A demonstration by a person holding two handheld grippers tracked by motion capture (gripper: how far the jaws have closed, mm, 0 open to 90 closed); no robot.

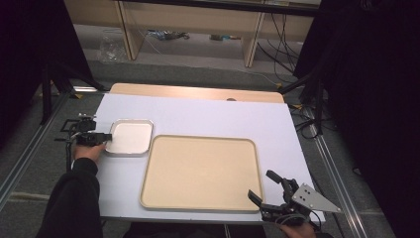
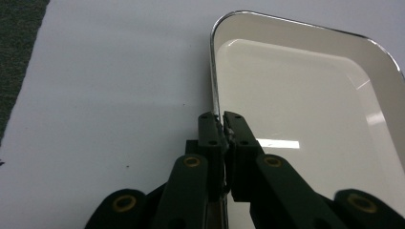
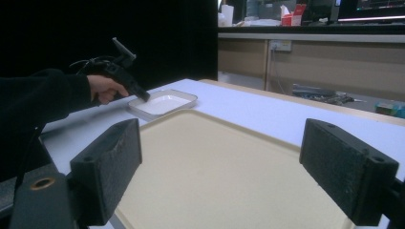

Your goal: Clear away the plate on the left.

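Observation:
A small white tray with a metal rim (image 1: 130,137) lies on the white table sheet, left of a large beige tray (image 1: 200,172). My left gripper (image 1: 107,136) is shut on the small tray's left rim (image 2: 213,95); the left gripper view shows both jaws (image 2: 222,121) pinching that edge. The small tray (image 3: 162,103) is empty, and the left gripper (image 3: 143,97) meets its near-left edge in the right gripper view. My right gripper (image 1: 264,187) stands open at the beige tray's front right corner, its pads (image 3: 112,164) wide apart over the tray (image 3: 224,176), holding nothing.
The white sheet (image 1: 208,116) covers the table, with bare room behind both trays. A wooden strip (image 1: 198,92) runs along the far edge. Metal rails (image 1: 29,148) flank the table; cables (image 1: 277,39) and shelving legs lie beyond on the floor.

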